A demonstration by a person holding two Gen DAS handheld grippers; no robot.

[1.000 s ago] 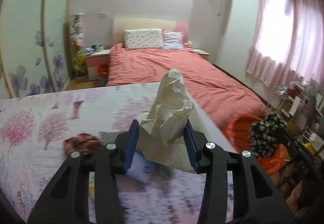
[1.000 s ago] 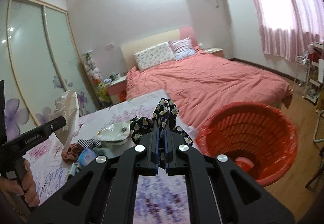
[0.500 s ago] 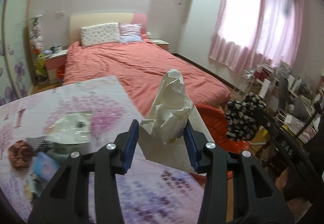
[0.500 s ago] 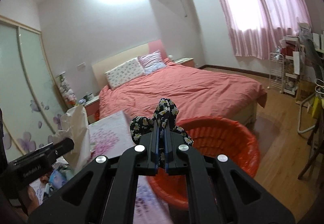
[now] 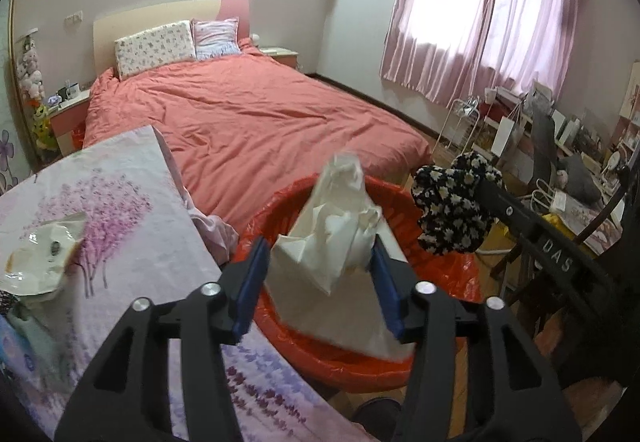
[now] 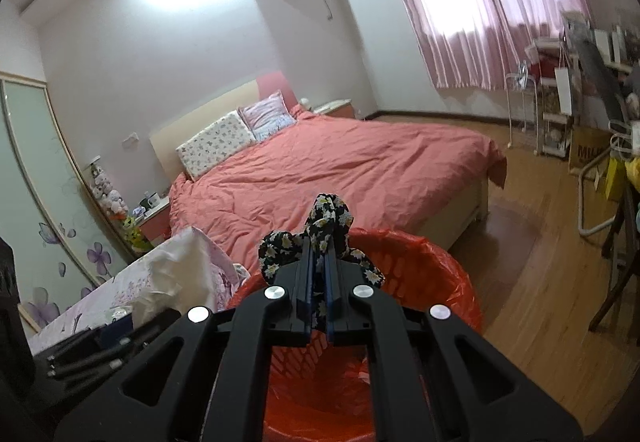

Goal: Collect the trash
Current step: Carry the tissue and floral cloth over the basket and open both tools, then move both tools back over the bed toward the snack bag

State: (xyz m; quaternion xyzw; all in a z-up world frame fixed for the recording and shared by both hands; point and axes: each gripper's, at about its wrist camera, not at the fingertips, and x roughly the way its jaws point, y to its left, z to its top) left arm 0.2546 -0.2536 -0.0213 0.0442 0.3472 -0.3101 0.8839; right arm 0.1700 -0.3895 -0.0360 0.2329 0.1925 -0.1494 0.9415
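My left gripper (image 5: 320, 284) reaches out level past the tabletop (image 5: 132, 242) edge, its blue-padded fingers (image 5: 250, 288) spread wide, and the crumpled cream paper bag (image 5: 334, 238) sits loose between them above the red trash basket (image 5: 344, 360); whether the pads touch it I cannot tell. My right gripper (image 6: 319, 296) points forward and slightly down over the same basket (image 6: 420, 274), its fingers (image 6: 304, 294) pinched tight on a black floral cloth scrunchie (image 6: 326, 220) that puffs out above the tips. From the left view, that scrunchie (image 5: 454, 208) hangs just right of the bag, and white letters "DAS" (image 5: 557, 257) read along the right tool's black arm. A clear plastic wrapper (image 5: 40, 262) lies on the flower-printed tabletop beside the salmon-covered bed (image 5: 256, 114).
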